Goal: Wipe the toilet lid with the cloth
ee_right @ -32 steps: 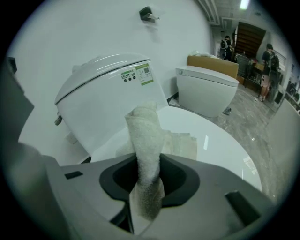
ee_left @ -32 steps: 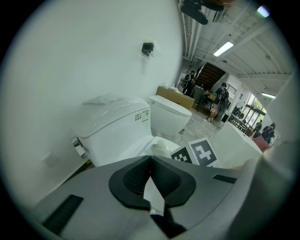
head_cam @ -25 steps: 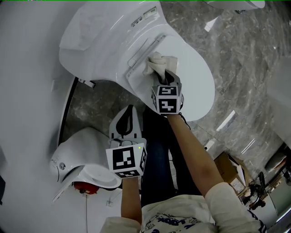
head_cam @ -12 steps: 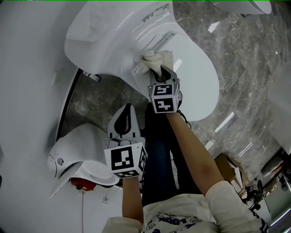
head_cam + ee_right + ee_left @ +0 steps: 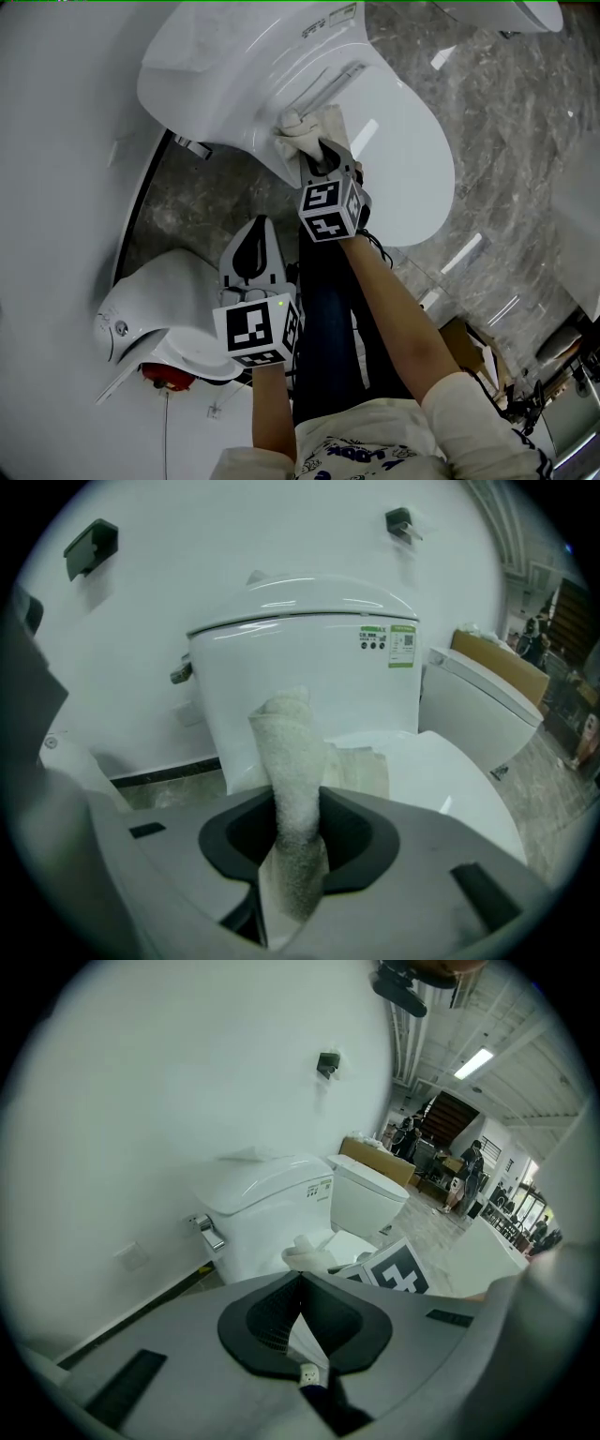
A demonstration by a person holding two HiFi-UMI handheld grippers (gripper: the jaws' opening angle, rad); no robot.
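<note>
The white toilet's shut lid (image 5: 403, 159) lies at the top of the head view, with the tank (image 5: 300, 658) behind it. My right gripper (image 5: 319, 157) is shut on a pale folded cloth (image 5: 307, 129) and presses it on the lid's rear left corner, by the hinge. In the right gripper view the cloth (image 5: 286, 742) stands up between the jaws, its loose part spread on the lid (image 5: 441, 780). My left gripper (image 5: 253, 239) hangs lower and to the left, over the floor, shut on nothing. In the left gripper view the left gripper (image 5: 300, 1279) points towards the toilet (image 5: 272, 1204).
A second white fixture (image 5: 159, 319) with a red part (image 5: 155, 373) sits at lower left beside the wall. Another toilet (image 5: 487, 705) stands to the right. The person's legs (image 5: 328, 309) are just below the lid's front. Cardboard boxes (image 5: 469, 342) lie on the marble floor at right.
The right gripper has slid the cloth leftward along the rear of the lid, toward its left corner. The left gripper has stayed where it was.
</note>
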